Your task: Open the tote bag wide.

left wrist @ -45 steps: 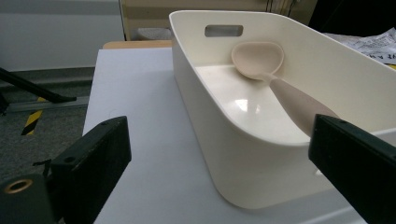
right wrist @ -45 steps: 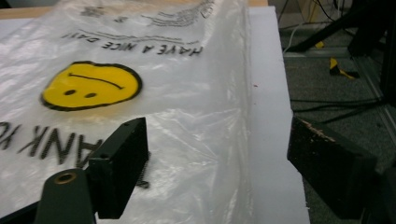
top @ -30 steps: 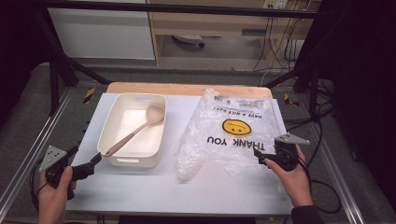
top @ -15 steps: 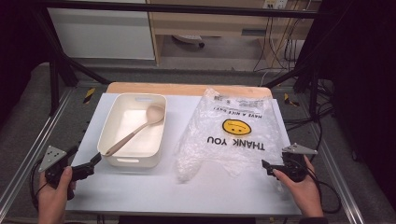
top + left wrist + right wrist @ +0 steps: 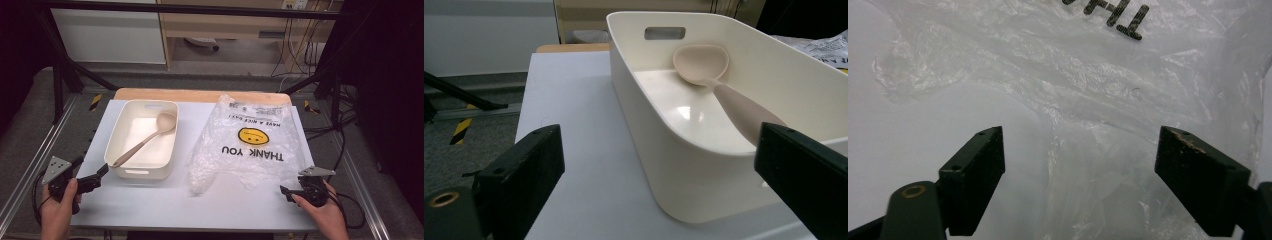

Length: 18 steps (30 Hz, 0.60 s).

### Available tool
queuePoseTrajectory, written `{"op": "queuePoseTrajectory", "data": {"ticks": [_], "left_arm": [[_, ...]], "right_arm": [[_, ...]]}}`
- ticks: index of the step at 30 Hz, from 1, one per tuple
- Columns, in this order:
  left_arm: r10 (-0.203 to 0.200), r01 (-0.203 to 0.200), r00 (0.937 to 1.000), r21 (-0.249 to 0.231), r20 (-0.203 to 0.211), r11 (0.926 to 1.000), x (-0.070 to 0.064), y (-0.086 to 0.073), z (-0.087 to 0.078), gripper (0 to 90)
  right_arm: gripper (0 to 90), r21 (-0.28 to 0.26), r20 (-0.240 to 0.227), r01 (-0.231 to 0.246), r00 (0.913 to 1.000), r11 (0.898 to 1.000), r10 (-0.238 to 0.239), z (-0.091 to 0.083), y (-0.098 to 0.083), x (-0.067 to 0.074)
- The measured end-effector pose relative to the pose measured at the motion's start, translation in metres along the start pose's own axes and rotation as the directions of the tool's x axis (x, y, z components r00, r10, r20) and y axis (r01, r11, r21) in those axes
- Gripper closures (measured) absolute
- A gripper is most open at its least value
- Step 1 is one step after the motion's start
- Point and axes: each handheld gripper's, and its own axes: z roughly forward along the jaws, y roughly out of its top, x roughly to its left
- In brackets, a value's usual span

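White table [image 5: 150, 200]: right hand-held gripper [image 5: 286, 191] low, jaws closing toward bag [image 5: 250, 145].

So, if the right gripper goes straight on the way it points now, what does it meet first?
Most likely the plastic bag: the right gripper has open jaws aimed at its crumpled near edge, though depth is unclear.

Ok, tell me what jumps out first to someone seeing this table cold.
The clear plastic bag with its yellow smiley and THANK YOU print lies crumpled on the right half of the white table. Left of it stands a cream bin with a beige spoon leaning inside. The left gripper sits open at the bin's near corner; the right gripper, jaws just closing but apart, points at the bag's near edge.
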Motion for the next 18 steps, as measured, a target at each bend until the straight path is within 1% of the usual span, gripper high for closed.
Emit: {"op": "queuePoseTrajectory", "data": {"ticks": [1, 2, 3, 4, 6, 7, 8, 9, 11, 13, 16, 17, 18], "left_arm": [[0.0, 0.0, 1.0, -0.001, 0.0, 1.0, -0.0001, 0.0, 0.0, 5.5], [-0.001, 0.001, 1.0, -0.003, 0.0, 1.0, -0.0003, 0.0, 0.0, 5.5], [-0.001, 0.001, 1.0, -0.003, 0.0, 1.0, -0.0003, 0.0, -0.0001, 5.5], [-0.001, 0.001, 1.0, -0.002, 0.0, 1.0, -0.0003, 0.0, -0.0001, 5.5], [-0.001, 0.001, 1.0, -0.002, -0.001, 1.0, -0.0003, 0.0, -0.0001, 5.5], [-0.001, 0.001, 1.0, -0.003, -0.001, 1.0, -0.0003, 0.0, -0.0002, 5.5], [-0.002, 0.002, 1.0, -0.003, -0.001, 1.0, -0.0003, 0.0, -0.0002, 5.5], [0.0, 0.0, 1.0, -0.001, -0.001, 1.0, -0.0001, -0.0001, -0.0001, 5.5], [-0.003, 0.003, 1.0, -0.001, 0.0, 1.0, -0.0001, -0.0001, 0.0002, 5.5], [-0.003, 0.003, 1.0, -0.002, 0.0, 1.0, 0.0001, -0.0001, 0.0001, 5.5], [-0.003, 0.003, 1.0, -0.003, -0.001, 1.0, 0.0002, -0.0002, 0.0001, 5.5], [-0.003, 0.003, 1.0, -0.002, -0.001, 1.0, 0.0002, -0.0002, 0.0002, 5.5], [-0.003, 0.003, 1.0, -0.001, -0.001, 1.0, 0.0002, -0.0002, 0.0002, 5.5]], "right_arm": [[26.0, 0.011, 0.001, 0.004, 1.0, 1.0, -0.004, 0.0016, -0.0009, -0.001], [26.0, 0.011, 0.001, 0.004, 1.0, 1.0, -0.004, 0.0016, -0.0009, -0.001], [30.6, 0.029, -0.001, 0.015, 0.9999, 0.999, -0.015, 0.0028, -0.0017, -0.0008], [30.6, 0.029, -0.001, 0.015, 0.9999, 0.999, -0.015, 0.0028, -0.0017, -0.0008], [35.9, 0.04, 0.003, 0.027, 0.9996, 0.999, -0.028, 0.0044, -0.0028, -0.0002], [37.6, 0.041, 0.006, 0.033, 0.9994, 0.999, -0.033, 0.0044, -0.0033, 0.0003], [44.2, 0.042, 0.001, 0.034, 0.9994, 0.999, -0.034, 0.0033, -0.0031, 0.0003], [44.2, 0.042, 0.001, 0.034, 0.9994, 0.999, -0.034, 0.0033, -0.0031, 0.0003], [48.8, 0.041, -0.002, 0.035, 0.9994, 0.999, -0.035, 0.0031, -0.0029, 0.0003], [54.8, 0.035, -0.001, 0.036, 0.9994, 0.999, -0.036, 0.003, -0.0029, -0.0003], [61.6, 0.035, 0.001, 0.029, 0.9996, 0.999, -0.029, 0.0026, -0.0025, -0.0013], [67.6, 0.036, 0.007, 0.023, 0.9997, 0.999, -0.023, 0.0028, -0.0018, -0.0008], [67.6, 0.036, 0.007, 0.023, 0.9997, 0.999, -0.023, 0.0028, -0.0018, -0.0008]]}}
